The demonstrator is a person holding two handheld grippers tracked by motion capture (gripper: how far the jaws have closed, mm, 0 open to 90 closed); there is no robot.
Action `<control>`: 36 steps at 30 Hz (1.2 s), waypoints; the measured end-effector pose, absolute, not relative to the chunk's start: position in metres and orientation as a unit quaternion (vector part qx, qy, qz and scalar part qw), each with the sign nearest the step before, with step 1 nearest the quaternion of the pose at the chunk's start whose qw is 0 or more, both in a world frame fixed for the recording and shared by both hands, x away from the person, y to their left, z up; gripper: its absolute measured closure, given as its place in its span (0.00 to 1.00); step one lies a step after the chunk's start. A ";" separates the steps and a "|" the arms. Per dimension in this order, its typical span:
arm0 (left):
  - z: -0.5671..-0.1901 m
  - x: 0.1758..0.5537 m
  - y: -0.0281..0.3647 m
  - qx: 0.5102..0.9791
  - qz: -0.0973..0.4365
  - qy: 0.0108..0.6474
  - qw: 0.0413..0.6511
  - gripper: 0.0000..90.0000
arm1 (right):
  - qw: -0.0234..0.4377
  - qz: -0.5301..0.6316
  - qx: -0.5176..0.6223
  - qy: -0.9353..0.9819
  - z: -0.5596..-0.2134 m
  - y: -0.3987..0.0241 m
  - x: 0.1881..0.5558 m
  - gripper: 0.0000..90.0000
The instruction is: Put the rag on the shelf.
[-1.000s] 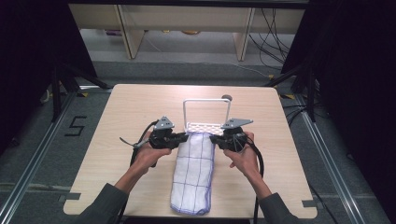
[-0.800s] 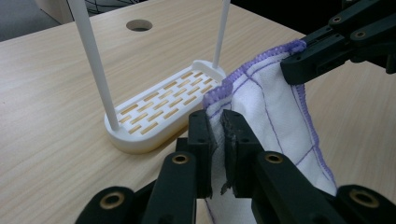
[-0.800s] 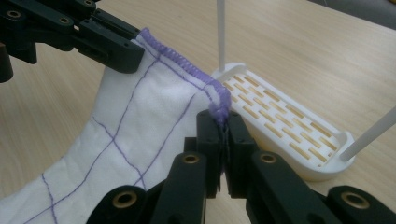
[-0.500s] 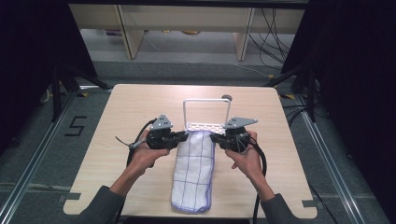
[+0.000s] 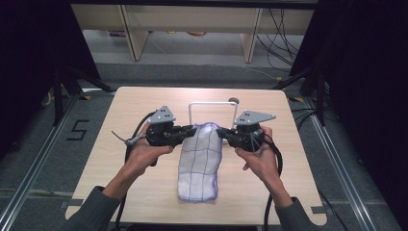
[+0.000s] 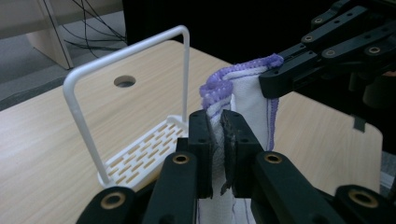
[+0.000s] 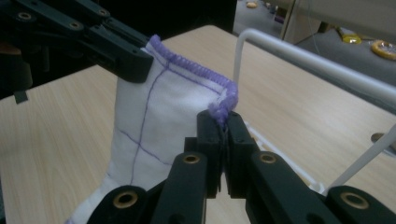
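Observation:
A white cloth point(image 5: 201, 161) with purple grid lines and a purple hem is folded into a long strip, its far end lifted off the table. My left gripper point(image 5: 193, 130) is shut on the far left corner of that end, and my right gripper point(image 5: 219, 131) is shut on the far right corner. In the left gripper view the cloth point(image 6: 246, 102) is pinched between my left gripper's point(image 6: 219, 128) pads, with the right gripper's jaws clamped on the hem beyond. In the right gripper view the purple hem corner point(image 7: 223, 105) sits in my right gripper point(image 7: 223, 128).
A white rack point(image 5: 212, 107) with a tall hoop handle and slotted base stands just behind the cloth's raised end. A round hole point(image 5: 234, 101) is in the wooden table point(image 5: 120, 159) near the far edge. Dark floor and shelf legs lie beyond.
Both grippers have risen and come slightly toward the near edge, lifting the far end of the cloth higher off the table. Both grips stay the same.

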State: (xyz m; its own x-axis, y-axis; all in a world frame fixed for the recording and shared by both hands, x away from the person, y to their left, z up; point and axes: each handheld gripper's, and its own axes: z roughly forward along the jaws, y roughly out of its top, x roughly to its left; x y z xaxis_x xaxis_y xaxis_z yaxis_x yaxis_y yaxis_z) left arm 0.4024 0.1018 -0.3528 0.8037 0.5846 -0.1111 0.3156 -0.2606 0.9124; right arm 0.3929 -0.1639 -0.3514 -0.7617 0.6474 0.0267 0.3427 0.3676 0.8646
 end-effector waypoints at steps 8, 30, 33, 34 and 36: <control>-0.321 0.420 0.097 0.776 0.147 0.294 0.538 0.91 | 0.185 0.483 0.301 0.801 -0.311 -0.167 0.408 0.97; -0.279 0.473 0.091 0.755 0.184 0.323 0.539 0.92 | 0.223 0.498 0.329 0.771 -0.266 -0.180 0.458 0.97; -0.277 0.479 0.090 0.754 0.184 0.325 0.540 0.92 | 0.224 0.500 0.335 0.766 -0.266 -0.180 0.464 0.97; -0.276 0.480 0.089 0.752 0.185 0.326 0.542 0.92 | 0.229 0.500 0.331 0.767 -0.265 -0.181 0.466 0.97; -0.275 0.482 0.089 0.752 0.186 0.328 0.541 0.92 | 0.224 0.502 0.337 0.765 -0.263 -0.181 0.468 0.97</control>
State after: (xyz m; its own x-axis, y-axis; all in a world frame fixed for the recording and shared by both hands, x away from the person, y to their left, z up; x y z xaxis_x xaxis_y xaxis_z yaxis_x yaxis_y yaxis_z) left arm 0.4824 0.0889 -0.2747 0.7160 0.6939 -0.0757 0.2917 -0.1989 0.9356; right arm 0.4676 -0.1808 -0.2634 -0.6730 0.7396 -0.0037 0.2910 0.2695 0.9180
